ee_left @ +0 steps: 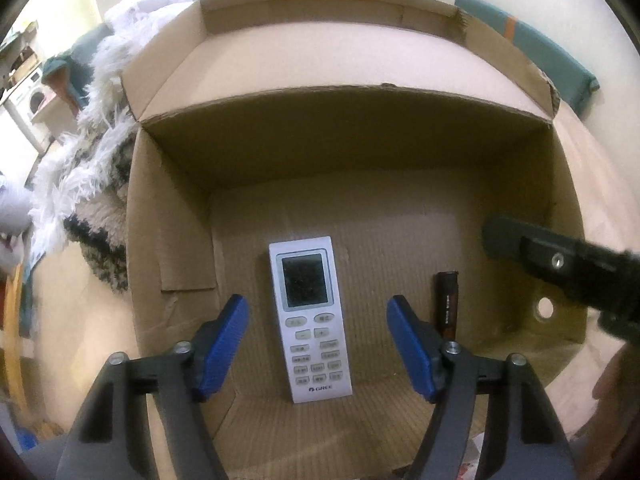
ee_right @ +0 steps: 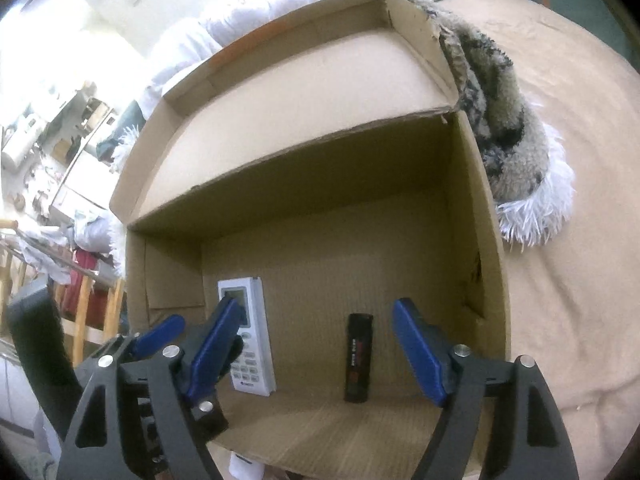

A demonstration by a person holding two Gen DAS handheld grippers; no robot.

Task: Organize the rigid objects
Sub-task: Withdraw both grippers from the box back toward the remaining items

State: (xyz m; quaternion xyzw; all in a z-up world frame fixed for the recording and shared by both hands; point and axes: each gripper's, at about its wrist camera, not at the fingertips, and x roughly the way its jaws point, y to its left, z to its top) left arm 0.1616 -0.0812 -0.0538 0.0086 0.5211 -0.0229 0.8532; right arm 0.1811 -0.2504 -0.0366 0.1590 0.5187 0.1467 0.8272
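Left wrist view looks down into an open cardboard box (ee_left: 172, 240) where one white Gree air-conditioner remote (ee_left: 310, 320) lies flat on the box floor, screen up, and one dark cylindrical object (ee_left: 447, 304), possibly a lighter or battery though I cannot tell which, lies just beside it on the side away from the box's left wall. The left gripper (ee_left: 318, 344) hangs above the remote with its blue pads spread wide and nothing between them; the right gripper (ee_right: 318, 350) likewise stands wide and empty over the dark cylinder, with the box's right wall near. Both items appear already placed, so the step in hand is judged to be a clean release and retreat: lift each tong straight up out of the box without brushing the walls or nudging either item, keeping the pads apart until clear of the rim. Outside the box lies one shaggy fringed rug (ee_right: 504, 148) against the wall. Count: one box, one remote, one cylinder, two grippers.
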